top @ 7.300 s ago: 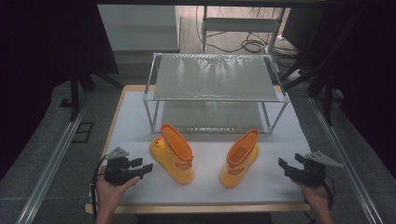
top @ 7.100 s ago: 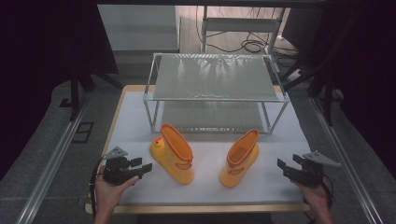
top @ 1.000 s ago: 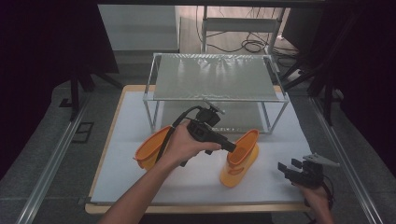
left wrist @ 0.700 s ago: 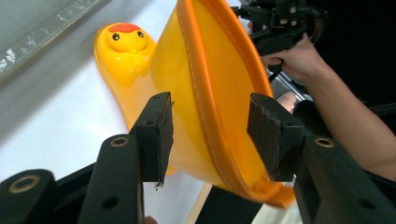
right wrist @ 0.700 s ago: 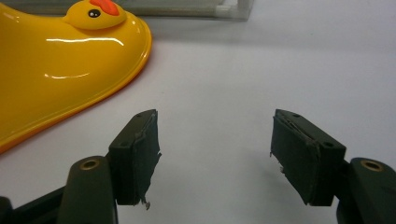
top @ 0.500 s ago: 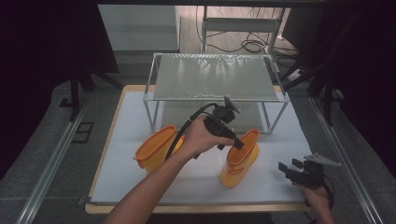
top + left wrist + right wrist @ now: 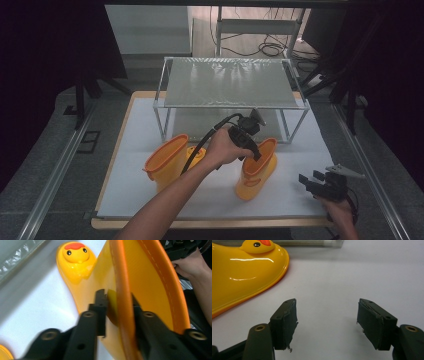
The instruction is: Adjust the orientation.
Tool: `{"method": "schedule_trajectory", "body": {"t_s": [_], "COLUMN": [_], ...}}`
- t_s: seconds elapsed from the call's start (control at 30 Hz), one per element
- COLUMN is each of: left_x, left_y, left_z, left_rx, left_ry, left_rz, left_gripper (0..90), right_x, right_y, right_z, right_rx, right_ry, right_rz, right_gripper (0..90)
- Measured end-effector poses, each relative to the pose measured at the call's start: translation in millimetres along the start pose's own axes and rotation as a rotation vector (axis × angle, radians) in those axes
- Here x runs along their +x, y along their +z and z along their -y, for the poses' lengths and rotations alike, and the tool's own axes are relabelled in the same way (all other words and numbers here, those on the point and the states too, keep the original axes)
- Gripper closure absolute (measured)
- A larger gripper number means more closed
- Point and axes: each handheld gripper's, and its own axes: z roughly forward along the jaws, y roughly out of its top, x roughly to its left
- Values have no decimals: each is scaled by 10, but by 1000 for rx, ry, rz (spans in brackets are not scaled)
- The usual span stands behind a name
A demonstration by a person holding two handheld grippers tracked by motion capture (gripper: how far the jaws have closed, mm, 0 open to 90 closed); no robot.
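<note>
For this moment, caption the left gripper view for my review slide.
Left tool closing on the orange rim of the right yellow duck boot, one jaw inside, one outside.

My white-topped table (image 7: pixel 150 125) carries two yellow boots: one (image 7: pixel 167 162) near left, one (image 7: pixel 256 170) near centre-right. A metal-framed shelf rack (image 7: pixel 230 82) stands on its far half.

1. We see a white-topped table (image 7: pixel 150 115) with a wooden edge.
2. We see a metal-framed rack (image 7: pixel 227 82) with a grey shelf standing at its far side.
3. Grey floor (image 7: pixel 45 175) surrounds us; cables (image 7: pixel 265 47) lie beyond, amid dark surroundings.
</note>
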Motion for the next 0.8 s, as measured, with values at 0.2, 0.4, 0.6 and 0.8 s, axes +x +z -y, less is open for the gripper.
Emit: {"method": "schedule_trajectory", "body": {"t_s": [0.2,0.4,0.6,0.8], "left_x": [11,-8,-39,-1], "left_y": [-40,-247,-606,-854], "left_z": [5,37,220,520], "left_rx": [-4,-21,-55,-83], "left_ry": [-4,9,21,22], "left_rz": [-6,-6,-19,-42], "left_gripper": [865,867,867,867], "right_x": [-5,-15,3,21], "right_y": [3,-14,-25,-22], "right_z": [1,-5,-14,-15], "right_rx": [0,-5,-14,-10], "right_ry": [3,4,5,2], "right_rz": [1,6,4,2], "right_gripper": [322,324,324,324]}}
